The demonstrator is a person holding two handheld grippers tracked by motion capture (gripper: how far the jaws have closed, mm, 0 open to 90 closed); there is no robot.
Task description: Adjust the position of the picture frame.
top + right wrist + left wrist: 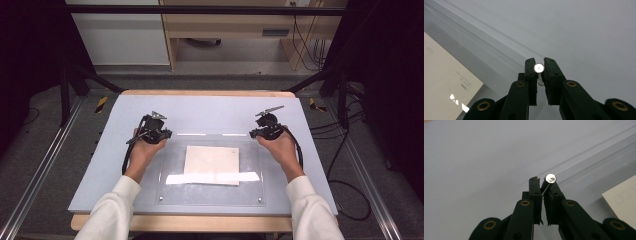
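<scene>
A clear acrylic plate [172,192] lies on the grey mat, with a cream paper sheet [210,161] and a white strip [212,177] under it. My left gripper [162,134] is at the plate's far left corner, shut on a silver-headed metal pin [550,178] whose shaft runs between the jaws of the left gripper [543,181]. At the far right corner my right gripper [254,133] is shut on a second round-headed pin [539,67], which sits between the jaws of the right gripper [539,61]. A corner of the paper [624,200] [441,82] lies beside each gripper.
Two small silver pins [161,199] [259,199] stand in the plate's near corners. The grey mat [210,107] covers a wooden table, with bare mat beyond the plate. Black frame posts and cables stand at both sides of the table.
</scene>
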